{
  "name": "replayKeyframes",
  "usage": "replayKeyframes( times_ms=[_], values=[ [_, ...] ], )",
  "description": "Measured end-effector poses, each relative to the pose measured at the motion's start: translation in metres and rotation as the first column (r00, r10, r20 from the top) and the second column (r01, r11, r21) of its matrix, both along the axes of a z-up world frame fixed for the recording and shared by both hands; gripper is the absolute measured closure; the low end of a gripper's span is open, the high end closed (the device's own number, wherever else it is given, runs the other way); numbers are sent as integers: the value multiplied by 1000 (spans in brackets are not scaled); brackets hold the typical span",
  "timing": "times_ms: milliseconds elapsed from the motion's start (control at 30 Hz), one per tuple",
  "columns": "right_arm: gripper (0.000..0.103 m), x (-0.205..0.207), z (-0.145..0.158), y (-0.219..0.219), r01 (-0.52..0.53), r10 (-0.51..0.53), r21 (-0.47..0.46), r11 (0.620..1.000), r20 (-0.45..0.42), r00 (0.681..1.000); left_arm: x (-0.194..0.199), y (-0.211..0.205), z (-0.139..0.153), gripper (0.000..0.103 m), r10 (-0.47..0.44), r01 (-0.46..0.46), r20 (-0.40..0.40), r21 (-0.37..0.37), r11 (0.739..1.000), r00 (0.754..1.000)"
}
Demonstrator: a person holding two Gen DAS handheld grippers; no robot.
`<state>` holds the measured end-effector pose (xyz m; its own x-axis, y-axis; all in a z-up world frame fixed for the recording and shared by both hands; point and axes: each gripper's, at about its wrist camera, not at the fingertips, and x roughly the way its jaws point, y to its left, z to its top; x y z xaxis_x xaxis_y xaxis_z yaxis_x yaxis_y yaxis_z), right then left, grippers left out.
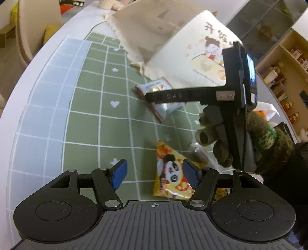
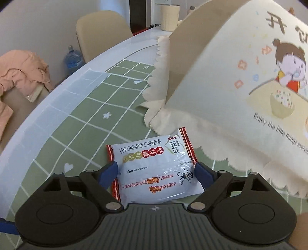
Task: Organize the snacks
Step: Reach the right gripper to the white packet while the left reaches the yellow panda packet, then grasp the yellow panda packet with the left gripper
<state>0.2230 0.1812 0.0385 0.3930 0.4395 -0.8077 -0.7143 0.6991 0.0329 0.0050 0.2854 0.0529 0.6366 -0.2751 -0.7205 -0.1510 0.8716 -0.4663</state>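
Observation:
A white snack packet with red edges (image 2: 156,169) lies on the green checked mat (image 2: 92,119) between the blue fingers of my open right gripper (image 2: 156,171); whether the pads touch it I cannot tell. The packet also shows in the left wrist view (image 1: 163,107), under the right gripper's body (image 1: 192,96). A yellow panda snack packet (image 1: 173,175) lies flat on the mat, just inside the right finger of my open, empty left gripper (image 1: 155,173). A cream cartoon-printed paper bag (image 2: 240,77) lies tipped on its side, its mouth just beyond the white packet.
The mat covers a white round table (image 1: 23,80). Beige chairs (image 2: 100,32) stand beyond the table edge, one with a pink jacket (image 2: 21,73). A water bottle (image 2: 73,57) stands on the floor. A cup (image 2: 170,17) sits at the far side. Shelves (image 1: 284,73) line the right wall.

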Motion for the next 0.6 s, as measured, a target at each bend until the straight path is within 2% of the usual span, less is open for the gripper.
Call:
replayKeyframes(
  times_ms=[67,167,200,233,300,333,400,500,600],
  values=[
    [16,1,2,-11,6,-6,7,1000,-49,999,-3,-4,5,34,-3,3,6,7,1000,1000],
    [28,-13,10,-42,-4,6,23,1000,-88,996,-8,-10,12,36,-5,4,16,20,1000,1000],
    [34,-23,12,-52,-17,18,17,1000,-82,996,-8,-13,13,36,-4,3,16,22,1000,1000],
    [47,-33,14,-64,-26,26,7,1000,-81,996,-9,-16,14,36,-3,2,17,21,1000,1000],
    [65,-51,12,-83,-43,42,-8,999,-127,991,-12,-24,15,36,-4,4,18,11,1000,1000],
    [65,-60,9,-93,-44,42,-14,999,-152,987,-13,-29,15,36,-9,9,18,6,1000,1000],
    [65,-81,6,-116,-38,35,-16,999,-150,988,-16,-41,16,36,-23,23,17,5,1000,1000],
    [65,-109,6,-145,-34,38,24,999,-184,982,-20,-59,20,36,-49,48,25,12,999,999],
    [64,-132,8,-169,1,8,52,999,-172,985,-20,-75,24,36,-67,65,32,39,997,997]
  ],
)
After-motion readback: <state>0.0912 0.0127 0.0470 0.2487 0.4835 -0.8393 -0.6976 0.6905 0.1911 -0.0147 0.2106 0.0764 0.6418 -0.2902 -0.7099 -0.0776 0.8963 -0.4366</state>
